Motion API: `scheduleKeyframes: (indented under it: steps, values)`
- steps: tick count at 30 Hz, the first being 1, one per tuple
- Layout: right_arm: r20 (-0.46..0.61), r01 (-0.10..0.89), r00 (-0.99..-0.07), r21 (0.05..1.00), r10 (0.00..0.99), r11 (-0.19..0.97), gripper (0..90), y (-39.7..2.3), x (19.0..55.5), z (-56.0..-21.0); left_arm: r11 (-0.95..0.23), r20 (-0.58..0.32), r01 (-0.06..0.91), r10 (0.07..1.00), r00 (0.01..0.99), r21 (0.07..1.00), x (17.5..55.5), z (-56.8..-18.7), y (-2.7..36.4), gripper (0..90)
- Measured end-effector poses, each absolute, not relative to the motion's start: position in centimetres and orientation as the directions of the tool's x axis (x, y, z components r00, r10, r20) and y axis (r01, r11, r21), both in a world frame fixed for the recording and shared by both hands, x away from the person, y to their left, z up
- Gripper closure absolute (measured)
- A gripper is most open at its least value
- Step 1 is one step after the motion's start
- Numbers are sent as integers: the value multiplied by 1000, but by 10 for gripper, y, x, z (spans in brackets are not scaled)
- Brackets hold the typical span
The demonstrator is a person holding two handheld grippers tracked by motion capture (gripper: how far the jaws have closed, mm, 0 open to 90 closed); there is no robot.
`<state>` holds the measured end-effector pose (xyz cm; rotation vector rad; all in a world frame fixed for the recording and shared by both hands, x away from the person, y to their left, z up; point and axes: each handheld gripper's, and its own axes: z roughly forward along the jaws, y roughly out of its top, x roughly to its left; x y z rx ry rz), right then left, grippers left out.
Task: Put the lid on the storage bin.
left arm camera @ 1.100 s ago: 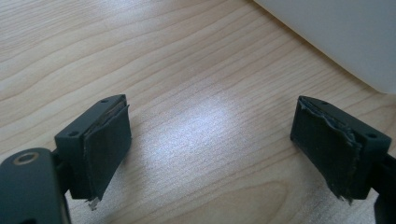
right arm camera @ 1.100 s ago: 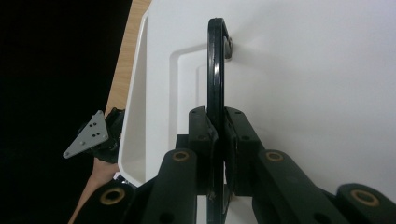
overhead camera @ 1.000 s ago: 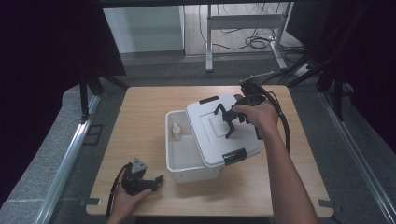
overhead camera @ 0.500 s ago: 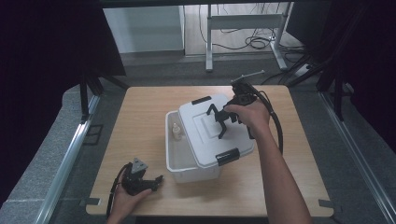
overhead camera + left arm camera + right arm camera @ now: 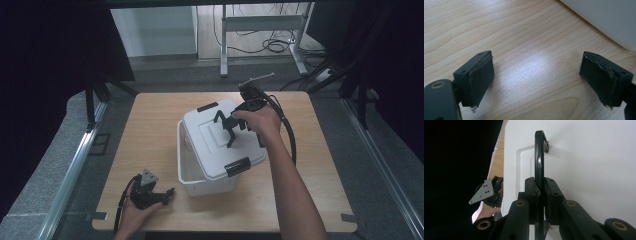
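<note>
The white rigid plastic lid (image 5: 218, 136), seemingly light, is laid askew on the white plastic bin (image 5: 200, 176) mid-worktop; its black handle (image 5: 539, 165) is clamped by the right gripper (image 5: 541, 195). The left gripper (image 5: 536, 75) is held apart.

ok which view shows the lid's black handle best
The right gripper view: the handle runs up the middle of the frame, pinched between the right gripper's jaws, against the white lid. The high view shows it small, partly under that gripper. The left gripper view shows bare table and a white box corner.
</note>
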<state>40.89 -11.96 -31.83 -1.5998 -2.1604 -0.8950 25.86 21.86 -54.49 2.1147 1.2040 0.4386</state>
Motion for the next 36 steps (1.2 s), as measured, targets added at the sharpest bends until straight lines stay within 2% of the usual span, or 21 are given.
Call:
scheduleKeyframes:
  steps: [36]
  values:
    - [586,934,-346,290,733,209,824,-100,409,-326,-361,-31,633,853,521,684,259,-545,219,123]
